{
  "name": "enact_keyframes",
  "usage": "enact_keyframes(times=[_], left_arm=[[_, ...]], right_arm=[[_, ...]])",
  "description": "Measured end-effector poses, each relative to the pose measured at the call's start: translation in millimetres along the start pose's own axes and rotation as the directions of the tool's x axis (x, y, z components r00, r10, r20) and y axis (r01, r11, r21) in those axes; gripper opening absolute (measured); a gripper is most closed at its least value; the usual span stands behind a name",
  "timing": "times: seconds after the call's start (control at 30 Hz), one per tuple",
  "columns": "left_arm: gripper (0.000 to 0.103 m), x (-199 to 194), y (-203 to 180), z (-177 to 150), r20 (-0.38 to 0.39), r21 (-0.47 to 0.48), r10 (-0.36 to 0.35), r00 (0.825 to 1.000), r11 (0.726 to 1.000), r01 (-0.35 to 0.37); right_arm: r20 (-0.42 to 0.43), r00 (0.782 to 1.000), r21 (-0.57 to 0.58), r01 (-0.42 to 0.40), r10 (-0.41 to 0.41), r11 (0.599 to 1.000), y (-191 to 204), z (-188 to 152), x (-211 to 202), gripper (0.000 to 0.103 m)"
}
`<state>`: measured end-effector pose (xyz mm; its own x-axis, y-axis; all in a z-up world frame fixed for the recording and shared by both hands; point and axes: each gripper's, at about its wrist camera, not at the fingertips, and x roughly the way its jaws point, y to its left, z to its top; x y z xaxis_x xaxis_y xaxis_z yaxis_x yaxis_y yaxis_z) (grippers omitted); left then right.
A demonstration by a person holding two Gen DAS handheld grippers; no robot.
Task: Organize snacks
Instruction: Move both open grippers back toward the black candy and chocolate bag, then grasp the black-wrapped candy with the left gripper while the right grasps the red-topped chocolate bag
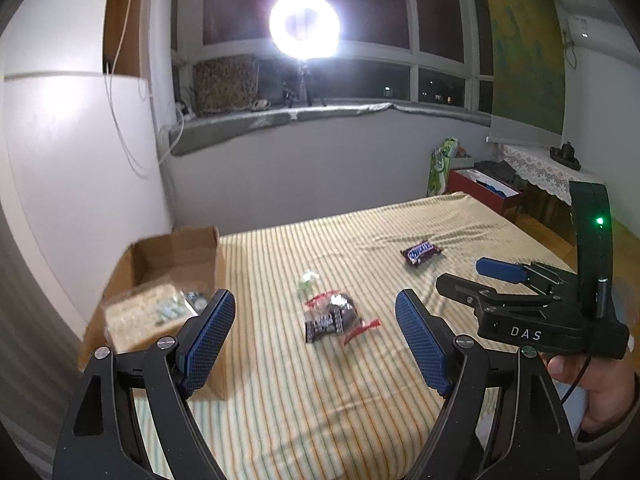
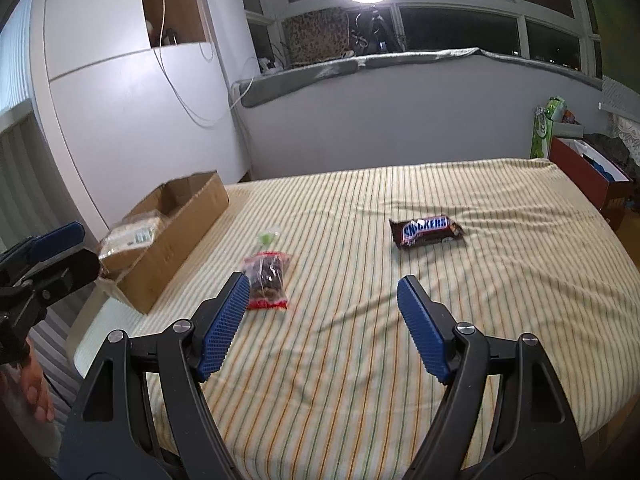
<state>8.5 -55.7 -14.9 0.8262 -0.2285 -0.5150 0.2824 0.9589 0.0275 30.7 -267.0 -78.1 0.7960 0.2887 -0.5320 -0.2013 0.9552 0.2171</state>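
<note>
The left gripper (image 1: 315,312) has its jaws wide apart and holds nothing. The right gripper (image 2: 322,298) is the same: jaws wide apart, nothing between them. Both hang above the striped bed cover (image 2: 360,380), so I think they are getting ready to pick up a snack.

Three snacks lie loose on the cover. A clear bag of dark treats with red ends (image 1: 334,316) lies straight ahead between the left jaws. In the right view the same bag (image 2: 267,280) sits just past the tip of the left-hand jaw. A small clear packet with green in it (image 2: 269,237) lies just behind that bag. The Snickers bar (image 2: 426,230) lies farther out, ahead of the right-hand jaw and well apart from the bag.

The cardboard box (image 2: 176,232) stands open to the left of both grippers, at the edge of the bed. A see-through pack (image 2: 130,236) already rests in its near end. It looks like the box is where snacks go, so three are likely still to be moved.
</note>
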Motion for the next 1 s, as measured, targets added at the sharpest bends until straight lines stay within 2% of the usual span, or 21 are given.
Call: enact_keyframes(times=[0.23,0.5,0.63,0.8,0.93,1.0], left_arm=[[0.082,34.1,3.5,-30.8,-0.092,-0.067,-0.068,0.993,0.996,0.062],[0.082,71.7,20.9,-70.7,-0.209,-0.224,-0.14,0.968,0.97,0.092],[0.082,75.6,28.3,-72.6,-0.214,-0.248,-0.143,0.966,0.965,0.088],[0.082,82.1,33.7,-66.7,-0.206,-0.27,-0.161,0.965,0.958,0.102],[0.082,87.5,43.3,-53.0,-0.182,-0.342,-0.217,0.959,0.928,0.145],[0.082,90.5,52.1,-47.7,-0.175,-0.379,-0.214,0.961,0.916,0.134]], right_arm=[[-0.078,0.997,-0.015,0.024,-0.025,1.0,-0.5,-21.1,18.9,0.079],[-0.143,0.99,-0.056,0.009,-0.016,0.998,5.3,-24.2,41.5,0.079],[-0.157,0.988,-0.087,-0.009,-0.005,0.996,16.4,-13.4,57.4,0.079],[-0.219,0.975,-0.108,-0.063,0.038,0.992,26.9,0.3,87.7,0.079],[-0.252,0.965,-0.127,-0.104,0.069,0.986,36.7,6.1,102.5,0.079],[-0.266,0.96,-0.141,-0.132,0.091,0.981,43.5,7.7,108.1,0.079]])
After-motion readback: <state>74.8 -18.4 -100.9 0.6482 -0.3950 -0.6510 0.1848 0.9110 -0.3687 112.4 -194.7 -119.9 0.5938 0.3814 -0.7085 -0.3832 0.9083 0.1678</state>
